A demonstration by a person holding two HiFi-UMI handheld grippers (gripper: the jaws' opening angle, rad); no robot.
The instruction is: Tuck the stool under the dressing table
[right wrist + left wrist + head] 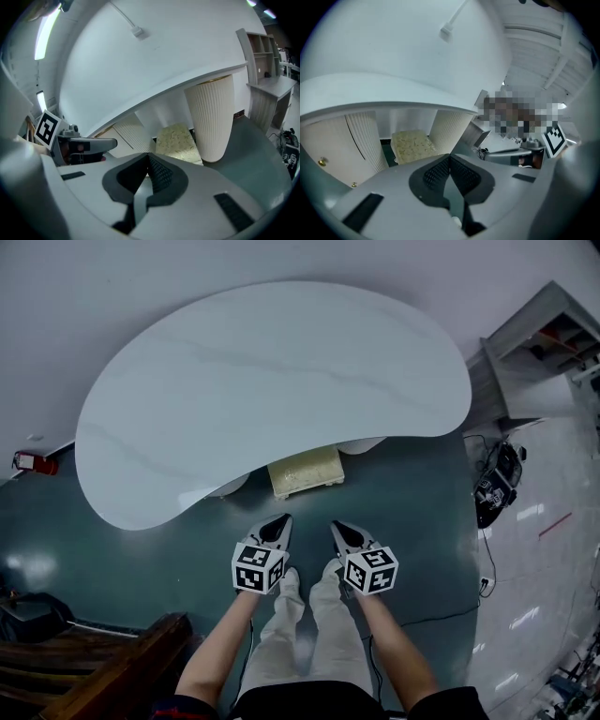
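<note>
The dressing table (272,381) has a white kidney-shaped top on fluted cream legs (213,117). The stool (305,472) has a pale yellow cushion and stands half under the table's front edge, between the legs. It also shows as the stool (411,144) in the left gripper view and the stool (176,138) in the right gripper view. My left gripper (279,524) and right gripper (339,528) hang side by side just short of the stool, above the green floor. Both point at the stool without touching it. Each is shut with nothing in its jaws.
The person's legs (309,624) stand below the grippers. A dark wooden piece (103,671) lies at the lower left. At the right are a black device with cables (497,486) and a grey shelf unit (544,343). A red item (28,462) sits at the left wall.
</note>
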